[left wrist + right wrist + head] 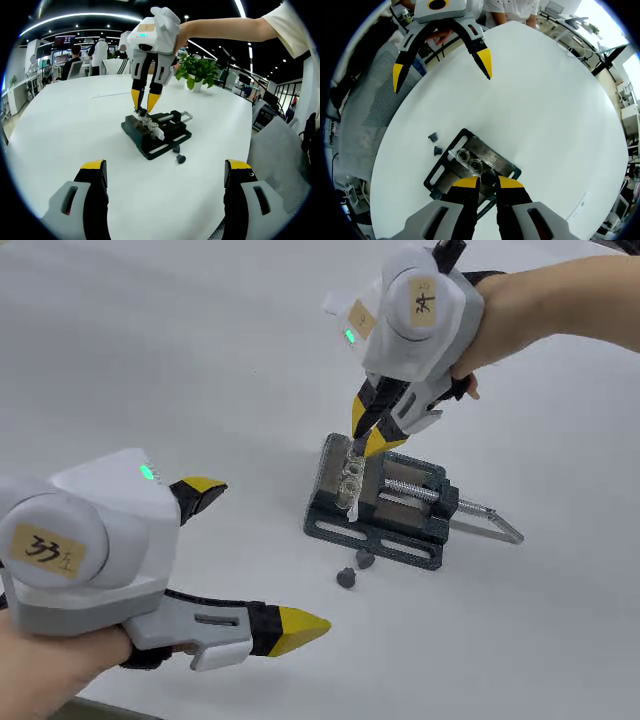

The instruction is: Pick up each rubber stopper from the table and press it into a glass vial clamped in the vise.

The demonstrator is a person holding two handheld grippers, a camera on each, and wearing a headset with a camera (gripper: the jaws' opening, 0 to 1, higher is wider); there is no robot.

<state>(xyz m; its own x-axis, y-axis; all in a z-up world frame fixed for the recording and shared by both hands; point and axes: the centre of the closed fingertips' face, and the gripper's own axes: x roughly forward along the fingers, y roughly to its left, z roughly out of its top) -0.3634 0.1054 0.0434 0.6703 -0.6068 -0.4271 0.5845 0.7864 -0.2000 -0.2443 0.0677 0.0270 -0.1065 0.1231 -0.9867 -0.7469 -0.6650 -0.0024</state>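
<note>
Holding the right hand-held gripper [488, 184] tip-down over the vise [495, 159], we have its yellow-tipped jaws drawn close together on a dark stopper [488, 177]. That stopper sits at one end of the row of clear glass vials [465, 156] clamped upright between the vise's plates. We cannot tell whether it already touches the mouth of a vial beneath it.

Our left hand-held gripper [262, 558] hangs above the white tabletop [150, 360], on our side of the vise and apart from it. Its jaws are spread wide, with only bare surface between them, and they point toward the vise.

On the tabletop just beside the vise's slotted base lie a loose stopper [365, 558] and, near it, a second loose stopper [346, 578]. Both are small and dark grey, and they do not touch each other.

From the vise a screw handle [490, 520] sticks out sideways, away from the vials.

In the left gripper view we see a potted plant [196, 70] at the far edge of the round tabletop, and people seated in the room behind it.
</note>
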